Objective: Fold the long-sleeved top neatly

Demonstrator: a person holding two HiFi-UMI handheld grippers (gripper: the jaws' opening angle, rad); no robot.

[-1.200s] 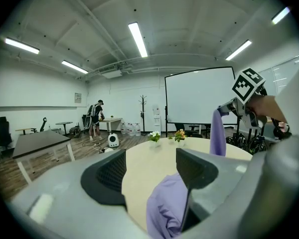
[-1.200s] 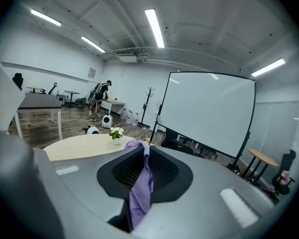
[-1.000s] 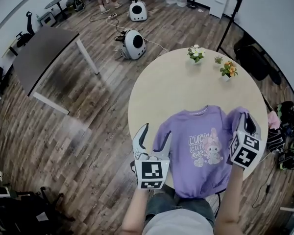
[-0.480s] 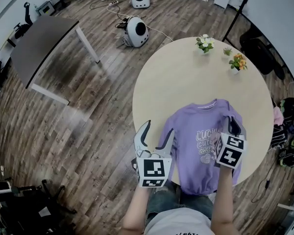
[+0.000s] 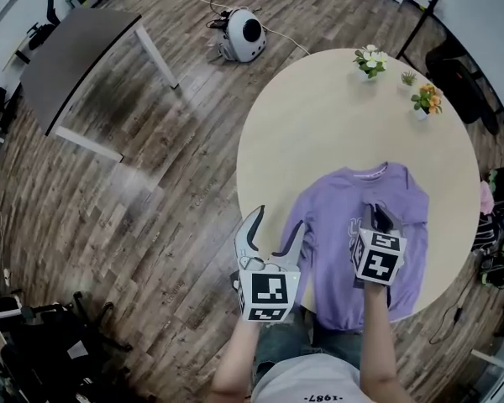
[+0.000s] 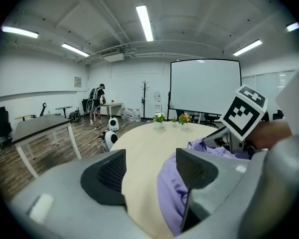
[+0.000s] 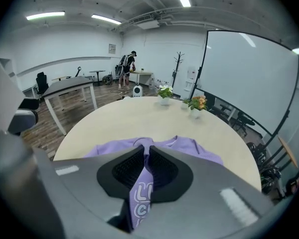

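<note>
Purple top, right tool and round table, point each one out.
purple top [image 5: 328,238]: head view, fabric beside the print.
right tool [image 7: 145,148]: right gripper view, between its closed tips.
round table [image 5: 319,116]: head view, bare surface.

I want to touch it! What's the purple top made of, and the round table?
The purple top is probably soft knit cloth, matte: it bunches where the right gripper pinches it. The round table looks smooth, pale, maybe laminate: even colour, no visible grain.

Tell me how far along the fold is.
Early. Done: purple top lies spread front-up on the round table. In hand: right tongs shut on its fabric over the chest print; left tongs open beside the left-hand sleeve. Left: sleeves, then body fold.
</note>
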